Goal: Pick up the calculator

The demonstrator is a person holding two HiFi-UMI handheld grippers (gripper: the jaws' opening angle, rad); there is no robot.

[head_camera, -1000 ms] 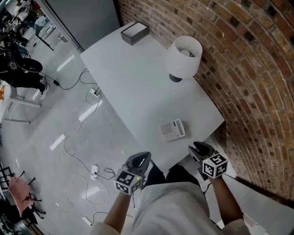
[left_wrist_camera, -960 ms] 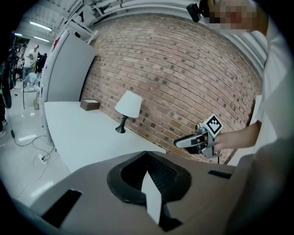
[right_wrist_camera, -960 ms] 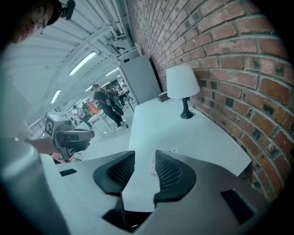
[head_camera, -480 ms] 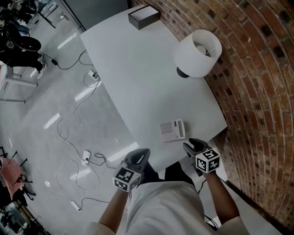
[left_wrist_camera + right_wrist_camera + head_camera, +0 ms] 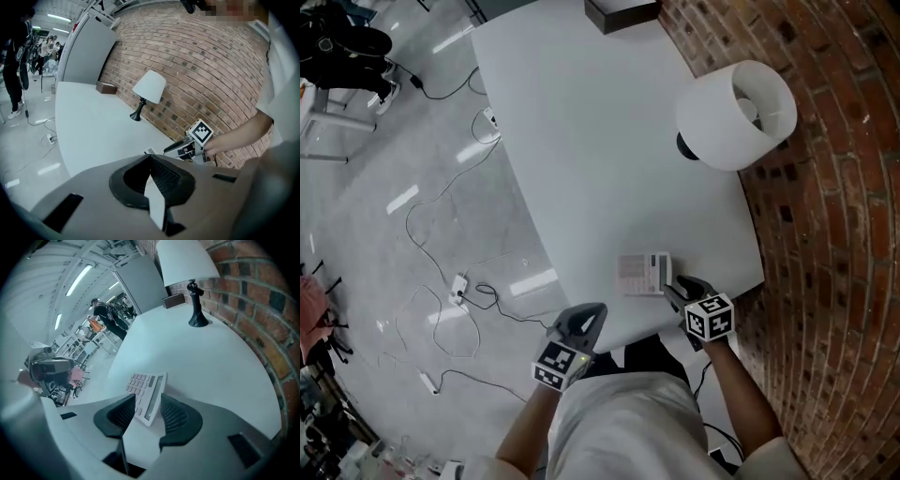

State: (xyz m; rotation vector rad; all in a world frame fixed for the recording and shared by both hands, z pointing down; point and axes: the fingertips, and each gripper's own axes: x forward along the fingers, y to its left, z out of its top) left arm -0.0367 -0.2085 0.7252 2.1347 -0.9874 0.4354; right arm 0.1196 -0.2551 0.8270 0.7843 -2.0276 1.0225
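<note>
The right gripper, jaws just opening, straddles the edge of the calculator. Gripping and lifting remain. Beside it, the left gripper has its jaws together.

calculator lies on the table at its near right corner, its near end between my right gripper's jaws, which have just been opening. lamp stands farther along the right edge beside the brick wall. box at the far end. left gripper left of the calculator, at the near edge.
</note>
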